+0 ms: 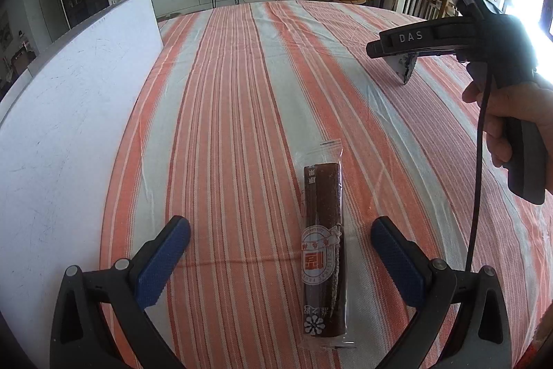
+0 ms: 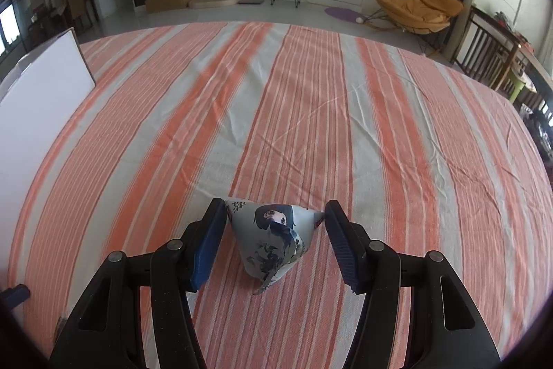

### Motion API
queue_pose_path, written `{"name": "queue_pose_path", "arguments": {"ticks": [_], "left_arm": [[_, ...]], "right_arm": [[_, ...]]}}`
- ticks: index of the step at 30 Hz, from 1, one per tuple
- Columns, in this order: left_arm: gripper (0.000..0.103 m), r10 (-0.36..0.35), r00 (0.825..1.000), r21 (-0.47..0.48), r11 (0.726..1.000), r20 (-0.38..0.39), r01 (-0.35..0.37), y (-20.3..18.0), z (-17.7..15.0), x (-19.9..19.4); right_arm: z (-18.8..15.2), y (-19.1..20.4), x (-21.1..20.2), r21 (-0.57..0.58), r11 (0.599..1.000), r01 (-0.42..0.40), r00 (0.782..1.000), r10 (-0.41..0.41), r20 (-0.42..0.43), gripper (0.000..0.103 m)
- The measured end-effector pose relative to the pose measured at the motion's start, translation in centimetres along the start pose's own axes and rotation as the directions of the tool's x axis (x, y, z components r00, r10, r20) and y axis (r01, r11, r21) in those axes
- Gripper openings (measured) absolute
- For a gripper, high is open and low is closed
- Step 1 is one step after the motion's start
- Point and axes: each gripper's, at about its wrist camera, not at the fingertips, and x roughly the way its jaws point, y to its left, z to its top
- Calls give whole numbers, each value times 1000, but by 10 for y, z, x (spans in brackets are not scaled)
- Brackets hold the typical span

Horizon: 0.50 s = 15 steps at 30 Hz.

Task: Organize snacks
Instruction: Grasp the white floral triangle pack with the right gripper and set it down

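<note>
A long brown snack bar in a clear wrapper [image 1: 323, 248] lies on the striped cloth between the open fingers of my left gripper [image 1: 280, 227], which hovers over it without touching. My right gripper [image 2: 274, 213] is shut on a pale triangular snack pouch [image 2: 273, 239] with a cartoon figure, its corners pinched between the blue pads. In the left wrist view the right gripper [image 1: 394, 49] is at the upper right, above the cloth, with the pouch [image 1: 405, 68] hanging under it.
A white box [image 1: 69, 113] stands along the left side of the table; it also shows in the right wrist view [image 2: 38, 99]. The orange and white striped tablecloth [image 2: 311, 113] covers the table. A living room with a TV lies beyond the far edge.
</note>
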Motion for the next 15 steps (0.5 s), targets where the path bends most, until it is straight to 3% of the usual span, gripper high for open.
{"name": "queue_pose_path", "arguments": {"ticks": [4, 9, 14, 15], "left_arm": [[103, 0, 1000, 0, 1000, 0, 0, 0, 0, 0], [103, 0, 1000, 0, 1000, 0, 0, 0, 0, 0], [103, 0, 1000, 0, 1000, 0, 0, 0, 0, 0], [103, 0, 1000, 0, 1000, 0, 0, 0, 0, 0]], "right_arm": [[-26, -16, -47, 68, 997, -20, 1000, 20, 4, 61], [-86, -25, -103, 126, 992, 14, 999, -9, -41, 62], [-144, -28, -112, 213, 973, 89, 995, -78, -58, 63], [-152, -30, -109, 243, 965, 93, 995, -79, -68, 67]]}}
